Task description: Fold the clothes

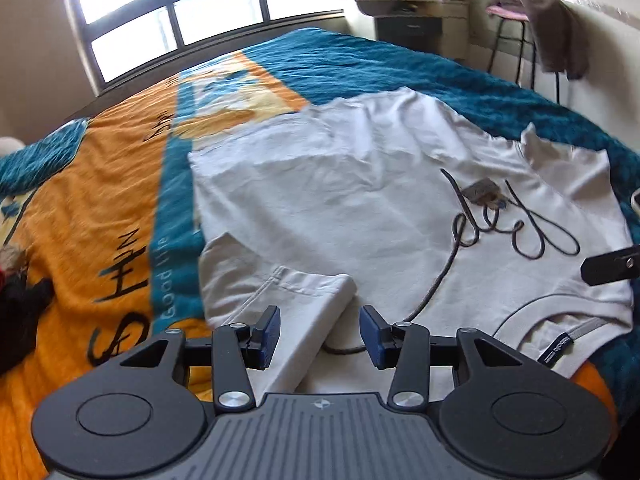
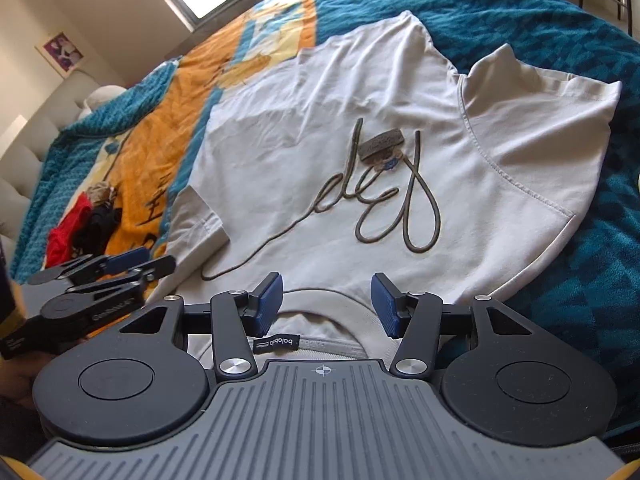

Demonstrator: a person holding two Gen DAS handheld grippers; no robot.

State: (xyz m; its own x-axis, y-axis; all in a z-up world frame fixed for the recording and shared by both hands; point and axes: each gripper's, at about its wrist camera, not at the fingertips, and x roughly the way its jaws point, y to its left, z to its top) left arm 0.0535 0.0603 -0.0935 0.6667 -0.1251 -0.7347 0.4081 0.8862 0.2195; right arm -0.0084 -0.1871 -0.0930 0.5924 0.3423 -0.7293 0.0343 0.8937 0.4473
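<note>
White T-shirt (image 2: 320, 152) lies face up on the blanket (image 2: 520, 20) of a bed, collar (image 2: 320, 300) nearest the person, hem toward the window at 12 o'clock. Cord lettering (image 2: 400, 208) runs across the chest. One sleeve (image 1: 304, 304) is already turned in over the body; the other sleeve (image 2: 540, 100), at 2 o'clock in the right view, is still spread out.

Left gripper (image 1: 319, 330) hovers above the turned-in sleeve, jaws apart, nothing between the pads. Right gripper (image 2: 326, 306) hangs over the collar, jaws likewise apart, gripping nothing.

Risks, as I judge them:
- A pinch at the collar may catch only the top layer; the back panel would stay down and the fold come out skewed.
- The turned-in sleeve sits loose; dragging the shoulder could flip it back out.
- The raised cord may bunch or snag on a pad.
- The fleecy blanket may cling to the shirt and wrinkle it when pulled.
</note>
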